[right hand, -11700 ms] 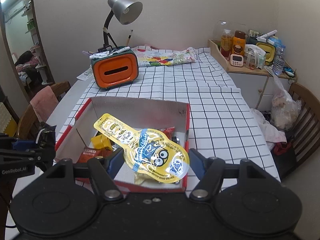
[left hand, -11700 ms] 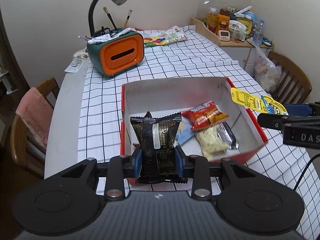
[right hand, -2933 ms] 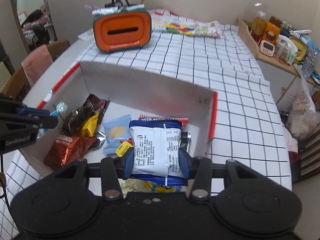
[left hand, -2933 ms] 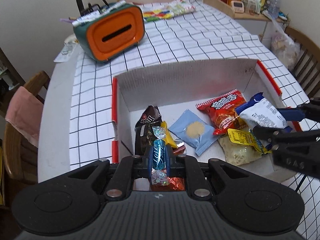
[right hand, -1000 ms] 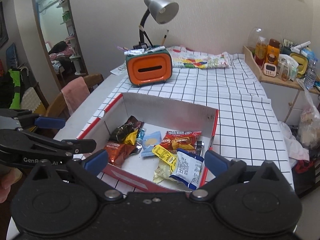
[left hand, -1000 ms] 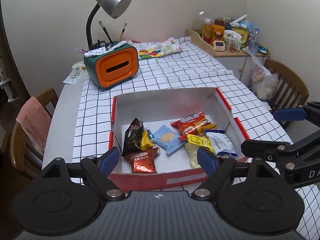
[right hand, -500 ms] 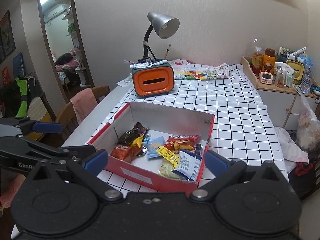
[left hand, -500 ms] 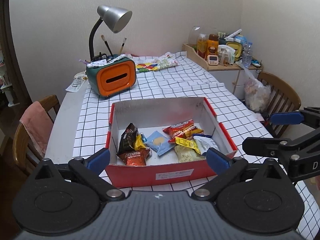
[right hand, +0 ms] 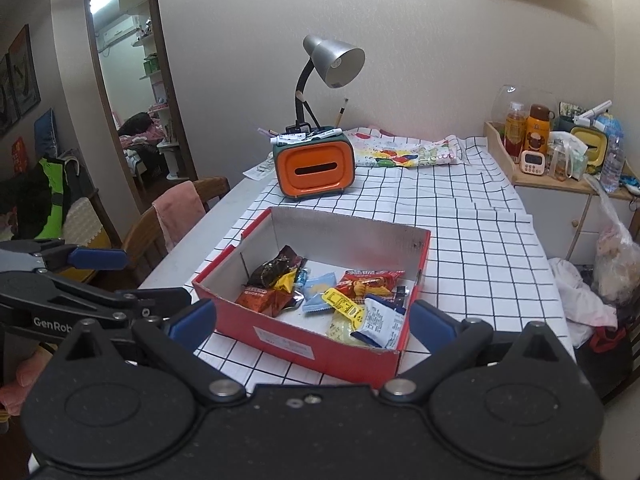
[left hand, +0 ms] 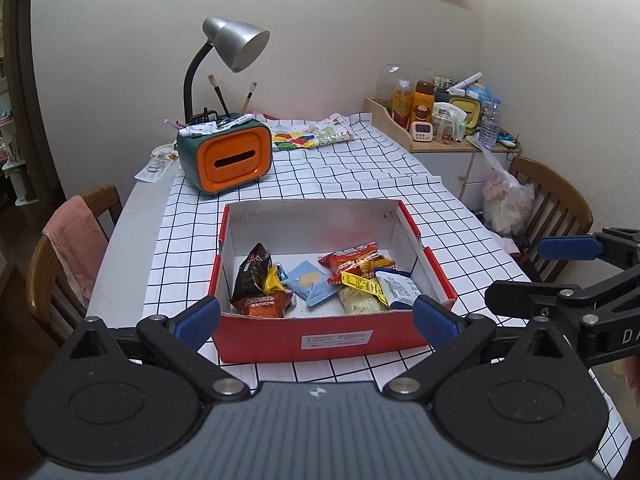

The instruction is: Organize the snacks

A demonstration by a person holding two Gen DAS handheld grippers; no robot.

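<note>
A red cardboard box (left hand: 336, 342) stands on the checked tablecloth and holds several snack packets: a dark packet (left hand: 252, 270), a red Oreo packet (left hand: 262, 303), a light blue packet (left hand: 310, 282), a red chips packet (left hand: 354, 262) and a white-and-blue packet (left hand: 398, 288). The box also shows in the right wrist view (right hand: 320, 350). My left gripper (left hand: 316, 322) is open and empty, held back in front of the box. My right gripper (right hand: 310, 322) is open and empty, also back from the box.
An orange and green tissue box (left hand: 226, 158) with pens and a grey desk lamp (left hand: 236, 46) stand at the table's far side. A wooden chair with a pink cloth (left hand: 72, 248) is at the left. A side shelf with bottles (left hand: 436, 120) and another chair (left hand: 552, 200) are at the right.
Both grippers have drawn further back and up from the box, so it looks smaller. Both stay open and empty. The snacks lie unmoved in the box.
</note>
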